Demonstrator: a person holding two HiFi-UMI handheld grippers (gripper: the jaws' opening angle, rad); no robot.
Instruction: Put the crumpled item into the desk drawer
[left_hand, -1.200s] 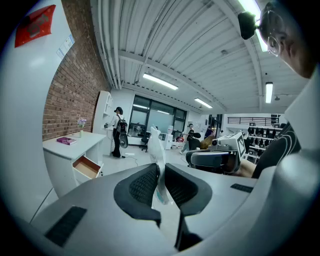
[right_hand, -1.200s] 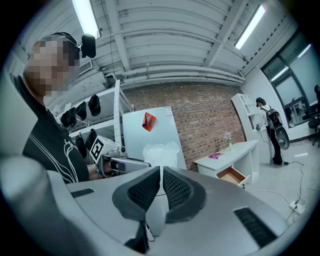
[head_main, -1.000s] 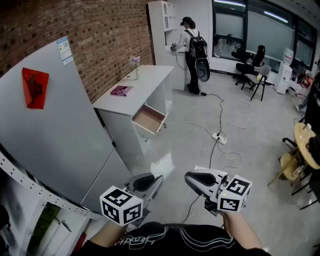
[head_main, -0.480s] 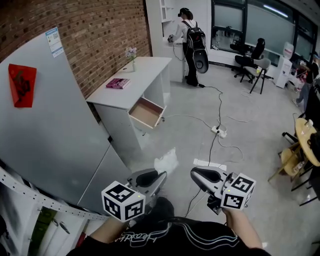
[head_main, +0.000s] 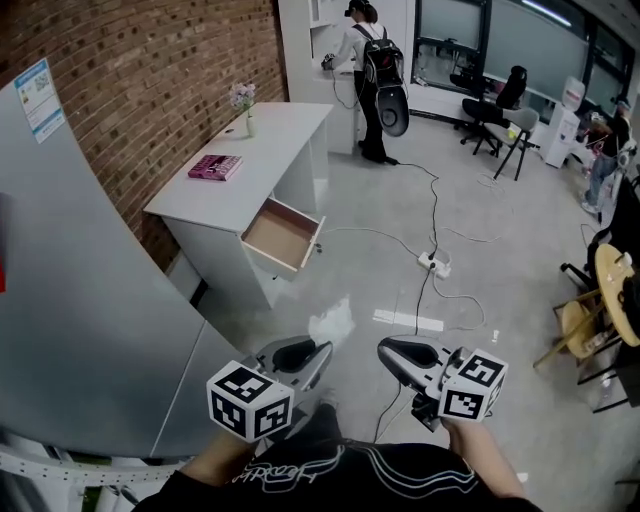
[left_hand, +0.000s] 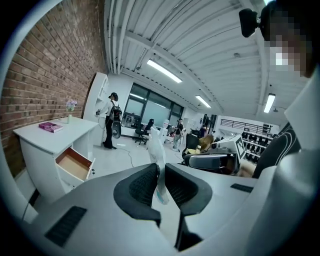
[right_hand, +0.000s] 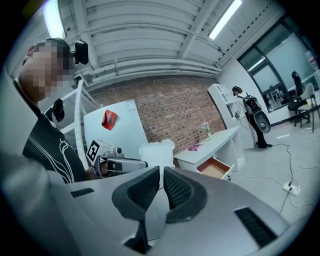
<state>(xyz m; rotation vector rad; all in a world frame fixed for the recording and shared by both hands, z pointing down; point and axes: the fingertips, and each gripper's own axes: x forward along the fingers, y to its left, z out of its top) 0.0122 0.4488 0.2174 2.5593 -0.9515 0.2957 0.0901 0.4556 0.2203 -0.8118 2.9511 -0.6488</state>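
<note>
A crumpled white item (head_main: 331, 322) sticks up from my left gripper (head_main: 321, 349), whose jaws are shut on its lower end. The left gripper view shows the item (left_hand: 157, 150) pinched between the two black pads (left_hand: 145, 182). My right gripper (head_main: 386, 349) hangs beside it at the same height, shut with nothing held; its pads (right_hand: 145, 190) meet. Ahead and to the left stands a white desk (head_main: 200, 205) against the brick wall. Its drawer (head_main: 281, 235) is pulled open and looks empty, a stretch of floor away from both grippers.
A pink book (head_main: 216, 167) and a small vase of flowers (head_main: 243, 103) sit on the desk. A person with a backpack (head_main: 372, 62) stands at a white shelf behind it. A cable and power strip (head_main: 432, 264) lie on the floor. A grey panel (head_main: 80, 290) rises at left; chairs (head_main: 578, 328) at right.
The view has moved forward: desk and open drawer sit lower and nearer in the frame. Both grippers keep the same pose, and the left still holds the crumpled item.
</note>
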